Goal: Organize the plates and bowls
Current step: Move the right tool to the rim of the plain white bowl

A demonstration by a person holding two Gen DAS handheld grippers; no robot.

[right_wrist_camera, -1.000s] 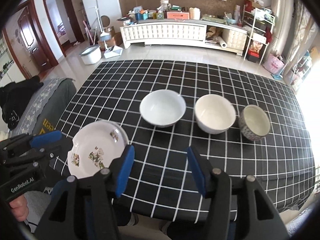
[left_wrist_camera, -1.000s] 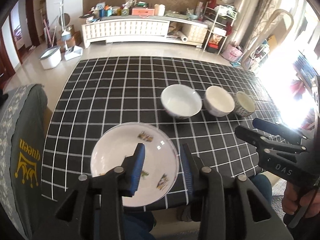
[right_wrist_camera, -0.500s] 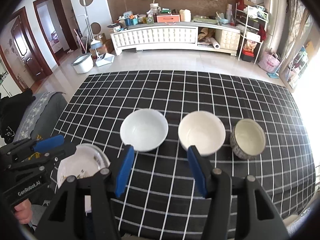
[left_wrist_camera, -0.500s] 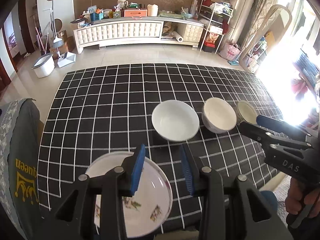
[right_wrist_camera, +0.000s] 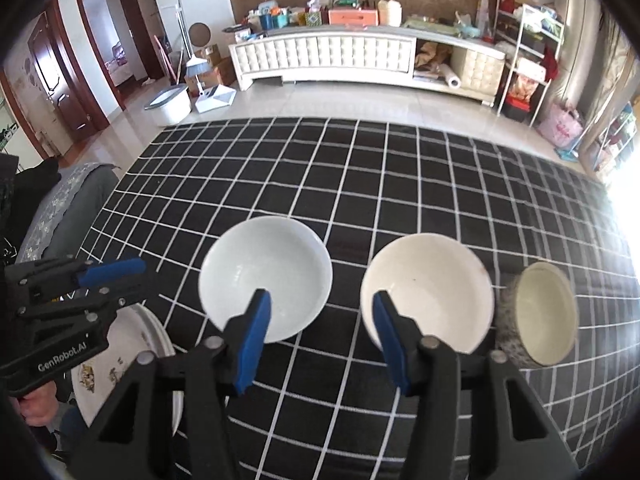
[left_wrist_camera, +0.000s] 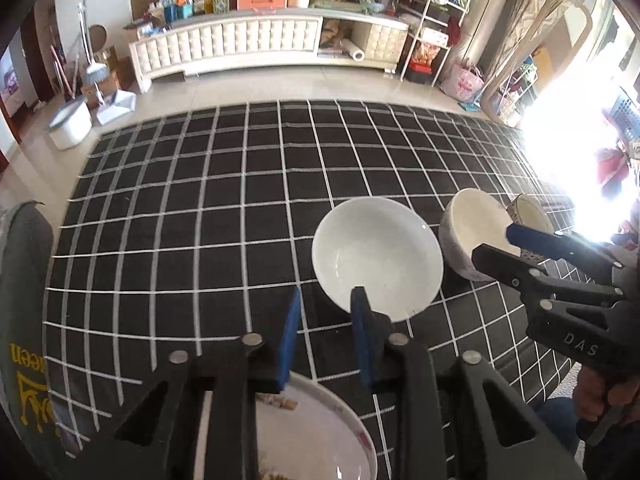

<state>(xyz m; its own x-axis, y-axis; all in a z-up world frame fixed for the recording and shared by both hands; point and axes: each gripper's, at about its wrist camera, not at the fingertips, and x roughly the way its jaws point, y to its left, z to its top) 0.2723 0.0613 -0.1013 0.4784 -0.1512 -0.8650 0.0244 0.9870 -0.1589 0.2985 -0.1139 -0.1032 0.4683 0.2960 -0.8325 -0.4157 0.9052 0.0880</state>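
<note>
Both grippers had advanced, the plate (left_wrist_camera: 320, 432) sliding to bottom frame; my left gripper (left_wrist_camera: 326, 336) gaped narrowly, right gripper (right_wrist_camera: 322, 336) wide, risking knocking the bowl (right_wrist_camera: 266, 280).

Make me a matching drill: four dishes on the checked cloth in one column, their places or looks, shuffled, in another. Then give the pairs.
1. white bowl
2. cream bowl
3. patterned cup
4. flowered plate

A. far right of the row
B. at the near left table edge, under the left gripper
C. middle of the row
D. left end of the row

Pairs: 1-D, 2-C, 3-A, 4-B
</note>
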